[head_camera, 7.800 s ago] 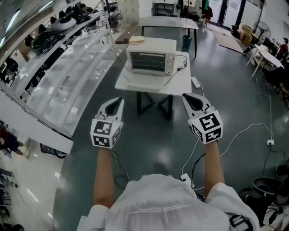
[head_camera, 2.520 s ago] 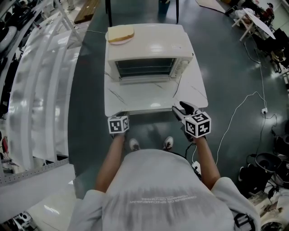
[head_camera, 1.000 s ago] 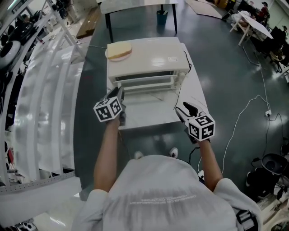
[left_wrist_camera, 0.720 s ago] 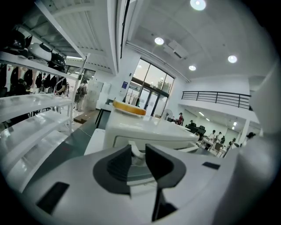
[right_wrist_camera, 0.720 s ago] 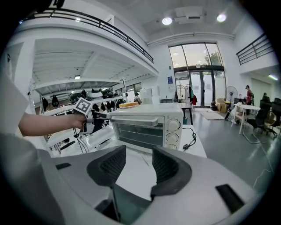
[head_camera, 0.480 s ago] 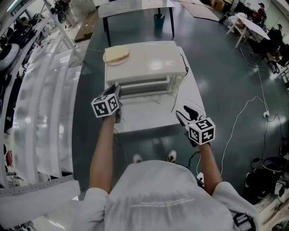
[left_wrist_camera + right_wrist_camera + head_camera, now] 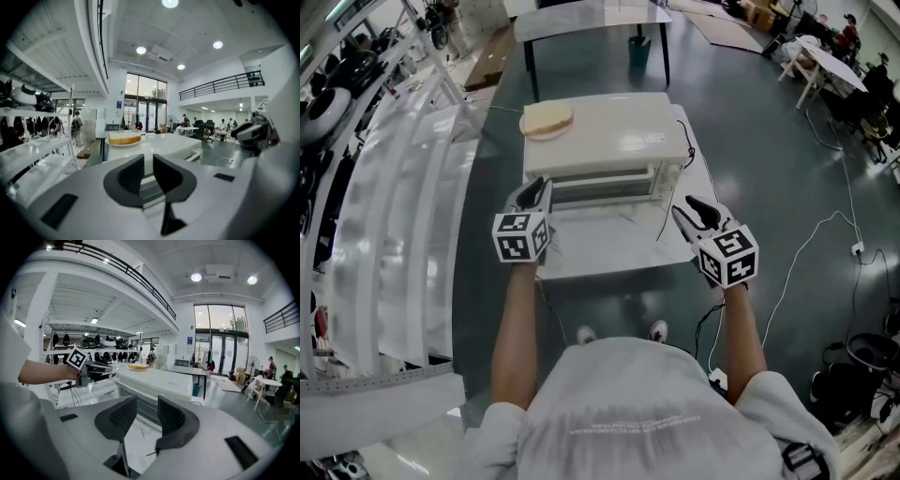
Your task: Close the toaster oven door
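A white tabletop point(image 7: 609, 251) carried the toaster oven point(image 7: 609, 127) at its middle, and the oven's door point(image 7: 600, 185) appeared to stand up against the front, though no view showed whether it had seated fully. The left claw point(image 7: 538, 186) hovered just beside the oven's front left corner, its jaws having just narrowed to a slim gap with nothing between them. The right claw point(image 7: 687, 206) hung near the front right corner, its jaws also having closed a little but standing well apart and empty. A plate of bread point(image 7: 547, 119) sat on the oven's top at the back left, and a black cord point(image 7: 667, 208) trailed down across the tabletop close to the right claw. The door could drop open again if it had not caught. A careless move by the right claw might snag the cord and tug the oven, sliding the plate. A second earlier the door leaned out part-way with the left claw at its left edge; since then the door had come upright and both claws had lifted, the right one moving in from the tabletop's front corner.
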`<move>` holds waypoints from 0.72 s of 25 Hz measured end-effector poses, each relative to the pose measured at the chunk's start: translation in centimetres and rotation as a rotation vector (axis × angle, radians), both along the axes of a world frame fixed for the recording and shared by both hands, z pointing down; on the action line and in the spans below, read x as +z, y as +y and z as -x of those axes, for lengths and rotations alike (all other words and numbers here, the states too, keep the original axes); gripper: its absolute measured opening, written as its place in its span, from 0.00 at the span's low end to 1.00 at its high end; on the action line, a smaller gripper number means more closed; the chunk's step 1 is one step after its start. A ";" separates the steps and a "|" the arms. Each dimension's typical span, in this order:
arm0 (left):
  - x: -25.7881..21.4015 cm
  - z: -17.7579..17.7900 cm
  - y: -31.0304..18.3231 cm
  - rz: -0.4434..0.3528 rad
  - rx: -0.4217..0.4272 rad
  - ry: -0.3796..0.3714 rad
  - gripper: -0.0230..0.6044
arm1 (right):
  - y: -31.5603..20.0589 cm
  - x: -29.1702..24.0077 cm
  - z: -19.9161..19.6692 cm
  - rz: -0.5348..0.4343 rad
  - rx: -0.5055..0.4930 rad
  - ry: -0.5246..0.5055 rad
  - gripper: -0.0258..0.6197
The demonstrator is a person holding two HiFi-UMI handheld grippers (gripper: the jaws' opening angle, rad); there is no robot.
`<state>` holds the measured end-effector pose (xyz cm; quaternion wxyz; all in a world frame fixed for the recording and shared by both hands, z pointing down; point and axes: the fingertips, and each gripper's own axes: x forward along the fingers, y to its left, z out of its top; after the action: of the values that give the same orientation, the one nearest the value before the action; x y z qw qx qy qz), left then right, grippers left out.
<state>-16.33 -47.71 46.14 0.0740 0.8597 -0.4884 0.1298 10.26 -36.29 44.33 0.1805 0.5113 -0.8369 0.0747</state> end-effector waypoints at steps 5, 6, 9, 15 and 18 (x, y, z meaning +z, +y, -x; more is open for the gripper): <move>-3.7 -0.8 1.6 -0.110 0.053 -0.085 0.11 | -2.1 -4.4 -0.7 -0.086 0.010 0.003 0.12; -4.4 -0.9 2.0 -0.129 0.061 -0.098 0.11 | -2.4 -5.2 -0.7 -0.101 0.009 -0.001 0.11; -6.4 -1.1 2.9 -0.172 0.075 -0.127 0.09 | -3.0 -7.5 -0.5 -0.148 0.002 -0.008 0.09; -9.5 -2.1 4.3 -0.231 0.105 -0.153 0.07 | -3.3 -10.0 0.5 -0.206 -0.035 0.088 0.07; -11.5 -3.1 5.2 -0.269 0.141 -0.164 0.07 | -3.5 -11.3 1.1 -0.211 -0.058 0.099 0.07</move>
<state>-13.20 -42.50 34.62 -0.0910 0.8804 -0.4444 0.1380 9.16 -39.80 32.99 0.1688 0.5062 -0.8446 -0.0442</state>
